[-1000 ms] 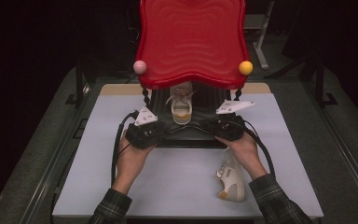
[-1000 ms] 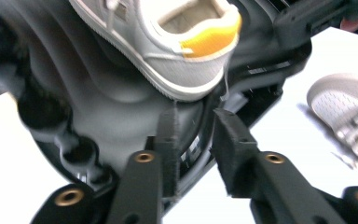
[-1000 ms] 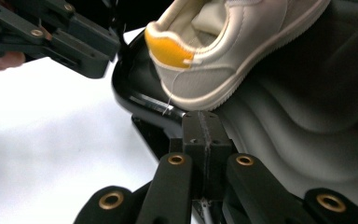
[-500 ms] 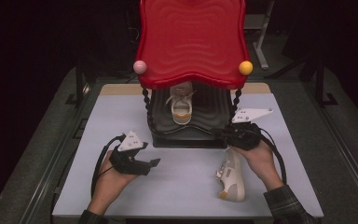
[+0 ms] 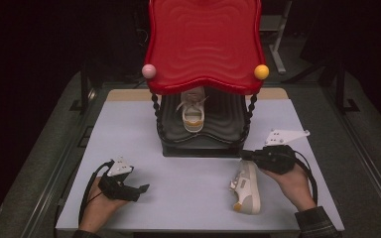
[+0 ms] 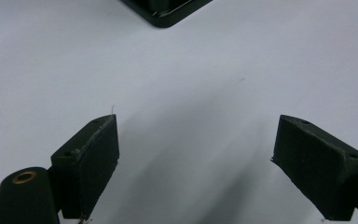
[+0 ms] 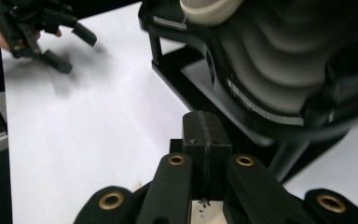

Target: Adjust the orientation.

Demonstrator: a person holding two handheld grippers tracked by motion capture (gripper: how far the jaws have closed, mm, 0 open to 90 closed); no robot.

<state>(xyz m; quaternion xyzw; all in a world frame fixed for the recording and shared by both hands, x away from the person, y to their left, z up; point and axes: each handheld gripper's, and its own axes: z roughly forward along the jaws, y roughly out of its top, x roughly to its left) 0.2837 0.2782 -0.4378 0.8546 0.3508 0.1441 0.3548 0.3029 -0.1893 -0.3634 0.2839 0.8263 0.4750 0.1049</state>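
Left tool (image 5: 141,190) has left the black-and-red two-tier rack (image 5: 202,74) for bare pale desk (image 5: 188,198); its jaws have just been opening, nothing between them. Right tool (image 5: 245,155), clenched and empty, now sits just above the loose white low-top sneaker (image 5: 247,187). Sneakers: two, the second white sneaker (image 5: 193,111) on the rack's lower shelf.

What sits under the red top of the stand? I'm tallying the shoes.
One white sneaker with a tan heel sits on the black lower shelf, heel toward the camera. The red top covers its toe and the back of the shelf. A second sneaker lies on the table.
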